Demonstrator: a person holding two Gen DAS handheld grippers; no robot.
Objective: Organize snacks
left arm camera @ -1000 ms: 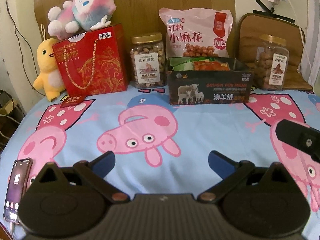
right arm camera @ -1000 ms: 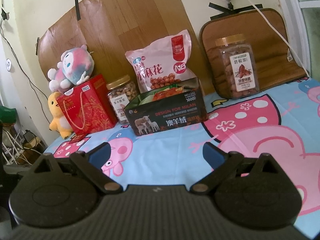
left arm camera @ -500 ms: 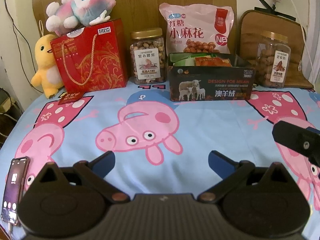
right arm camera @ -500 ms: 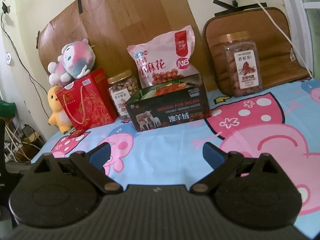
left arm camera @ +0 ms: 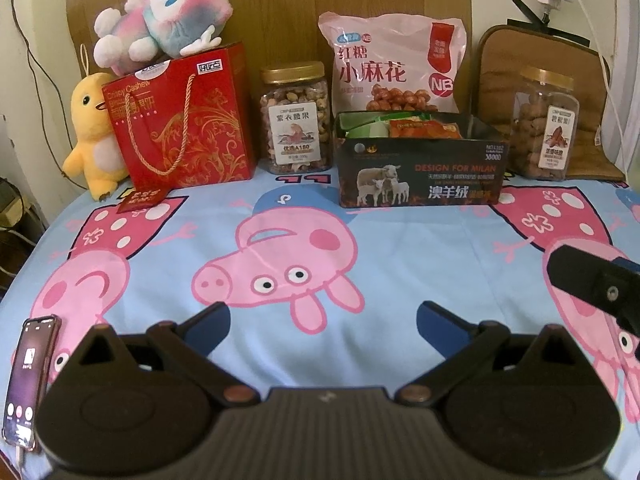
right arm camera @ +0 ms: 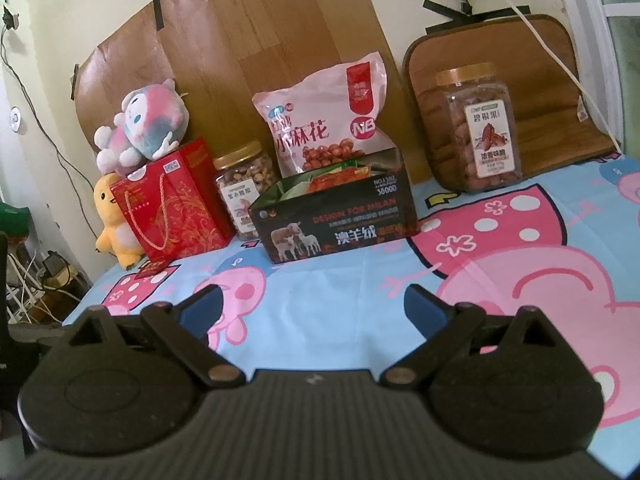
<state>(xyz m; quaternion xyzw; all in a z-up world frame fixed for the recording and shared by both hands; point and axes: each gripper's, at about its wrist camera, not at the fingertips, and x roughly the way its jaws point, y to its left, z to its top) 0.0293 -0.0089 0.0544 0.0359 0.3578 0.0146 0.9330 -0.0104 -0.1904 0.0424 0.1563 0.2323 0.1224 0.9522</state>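
A black open box with orange and green snack packets inside stands at the back of the table. Behind it leans a pink snack bag. A jar of nuts stands left of the box, and a second jar stands to its right. A red gift bag is further left. My left gripper is open and empty above the cloth, well short of the box. My right gripper is open and empty too; part of it shows in the left wrist view.
A pink plush sits on the red bag and a yellow duck plush stands beside it. A phone lies at the front left edge. A brown cushion leans behind the right jar. The pig-print cloth covers the table.
Both grippers have crept forward and tilted slightly, so the snacks look a little nearer and lower. Both stay open. Nothing on the table has moved.
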